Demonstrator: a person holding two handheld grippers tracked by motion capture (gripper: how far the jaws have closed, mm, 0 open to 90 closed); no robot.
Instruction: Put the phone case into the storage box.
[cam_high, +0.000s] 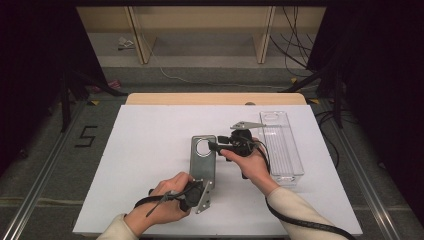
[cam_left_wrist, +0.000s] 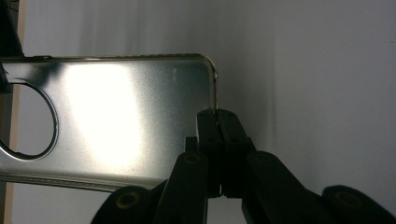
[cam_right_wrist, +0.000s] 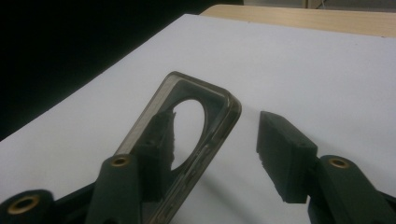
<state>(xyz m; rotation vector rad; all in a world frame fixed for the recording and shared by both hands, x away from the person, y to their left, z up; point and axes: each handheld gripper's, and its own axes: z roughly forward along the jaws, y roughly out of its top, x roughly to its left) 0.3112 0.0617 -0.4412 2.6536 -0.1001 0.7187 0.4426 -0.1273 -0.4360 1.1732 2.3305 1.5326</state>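
Clear phone case (cam_high: 203, 159) lying lengthwise away; left hand-held gripper (cam_high: 206, 186) pinching near end, right hand-held gripper (cam_high: 212, 147) spread, straddling far-end rim

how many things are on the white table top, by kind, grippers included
phone case: 1
clear plastic tray: 1
grippers: 2, the left gripper shut on the case's edge, the right gripper with the case's other end between its open jaws
total: 4
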